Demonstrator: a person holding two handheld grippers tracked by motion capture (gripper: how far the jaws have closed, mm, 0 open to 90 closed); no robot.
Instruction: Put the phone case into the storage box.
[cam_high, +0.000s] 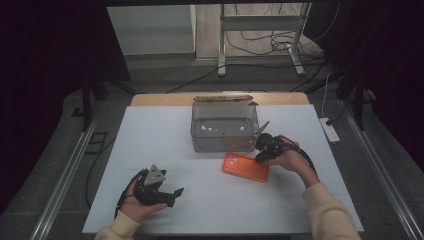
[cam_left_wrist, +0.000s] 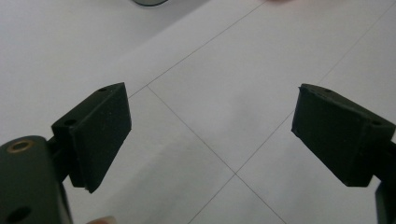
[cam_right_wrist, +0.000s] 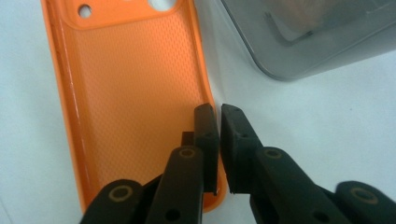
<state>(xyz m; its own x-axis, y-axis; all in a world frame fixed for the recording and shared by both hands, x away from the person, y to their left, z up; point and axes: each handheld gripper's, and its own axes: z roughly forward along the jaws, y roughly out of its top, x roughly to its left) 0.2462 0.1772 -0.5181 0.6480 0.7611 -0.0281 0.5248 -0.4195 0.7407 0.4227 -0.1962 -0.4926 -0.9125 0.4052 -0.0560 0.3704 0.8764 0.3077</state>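
While the orange phone case (cam_right_wrist: 135, 93) lies flat on the table (cam_high: 150, 135), its long axis running away from the right gripper (cam_right_wrist: 218, 135), the fingers (cam_right_wrist: 206, 135) seem pinched on its near side wall; the left gripper (cam_left_wrist: 210, 135) gapes wide, well apart.

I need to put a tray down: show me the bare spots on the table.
Free: the left half, from the box to the left gripper, and the near edge between the sleeves. Crowded: box, orange case and right gripper.

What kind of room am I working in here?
Probably a lab recording setup, not a home: a white-covered table ringed by dark curtains, a metal stand, loose cables and a power strip on the floor.
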